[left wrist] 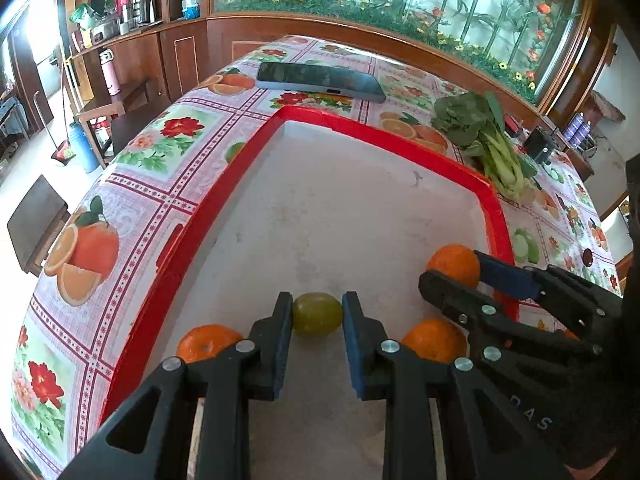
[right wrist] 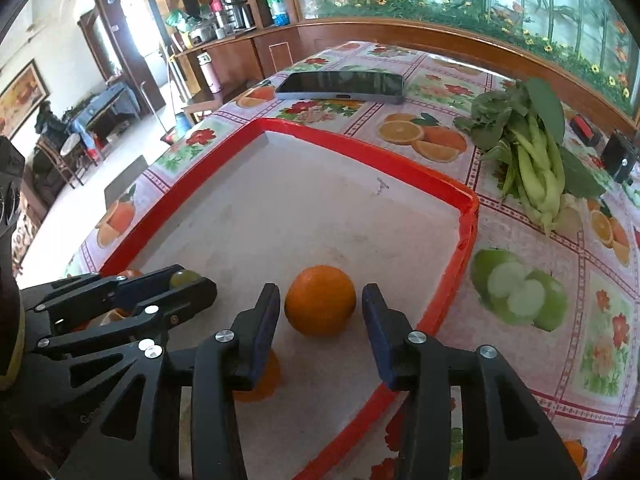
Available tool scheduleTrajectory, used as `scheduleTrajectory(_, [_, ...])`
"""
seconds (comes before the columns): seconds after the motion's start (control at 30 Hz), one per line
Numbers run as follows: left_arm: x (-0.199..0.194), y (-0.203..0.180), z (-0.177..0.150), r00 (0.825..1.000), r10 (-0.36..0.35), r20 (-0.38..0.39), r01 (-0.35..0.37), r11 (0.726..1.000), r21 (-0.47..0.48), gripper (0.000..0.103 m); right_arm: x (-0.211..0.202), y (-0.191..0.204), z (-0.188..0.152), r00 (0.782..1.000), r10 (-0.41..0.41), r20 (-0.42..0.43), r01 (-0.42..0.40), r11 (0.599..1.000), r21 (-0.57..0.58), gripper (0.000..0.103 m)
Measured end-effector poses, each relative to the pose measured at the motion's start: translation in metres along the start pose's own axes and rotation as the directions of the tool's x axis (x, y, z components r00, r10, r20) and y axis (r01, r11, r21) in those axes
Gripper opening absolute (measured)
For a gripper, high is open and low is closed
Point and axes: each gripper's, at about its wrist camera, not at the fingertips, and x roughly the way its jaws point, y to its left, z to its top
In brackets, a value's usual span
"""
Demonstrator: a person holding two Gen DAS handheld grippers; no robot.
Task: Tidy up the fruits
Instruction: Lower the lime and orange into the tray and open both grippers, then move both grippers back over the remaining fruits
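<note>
A red tray (left wrist: pixel 384 132) with a white floor lies on the flowered tablecloth; it also shows in the right wrist view (right wrist: pixel 468 200). My left gripper (left wrist: pixel 317 314) has its pads against both sides of a green fruit (left wrist: pixel 317 313), which rests on the tray floor. My right gripper (right wrist: pixel 320 304) is open, its fingers on either side of an orange (right wrist: pixel 320 300) with a gap on each side. In the left wrist view that orange (left wrist: pixel 456 266) sits near the tray's right rim. Two more oranges (left wrist: pixel 208 342) (left wrist: pixel 436 338) lie in the tray beside my left fingers.
A dark phone (left wrist: pixel 320 80) lies beyond the tray. A bunch of leafy greens (right wrist: pixel 532 148) lies right of the tray, with small black devices (right wrist: pixel 618 156) behind it. Wooden cabinets and a flower mural border the table's far side.
</note>
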Motion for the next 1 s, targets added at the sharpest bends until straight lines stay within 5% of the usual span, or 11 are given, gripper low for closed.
scheduleTrajectory(0.33, [-0.027,0.004,-0.012,0.995,0.083,0.053,-0.081,0.996,-0.037,0.071,-0.028,-0.002,-0.012,1.0,-0.01,0.026,0.009,0.999,0.037,0.049])
scheduleTrajectory(1.0, [-0.075,-0.058,-0.05,0.994,0.055,0.094,-0.056,0.998,0.004,0.075,-0.11,-0.02,-0.085,0.997,-0.038,0.066,0.034,0.998,0.058,0.057])
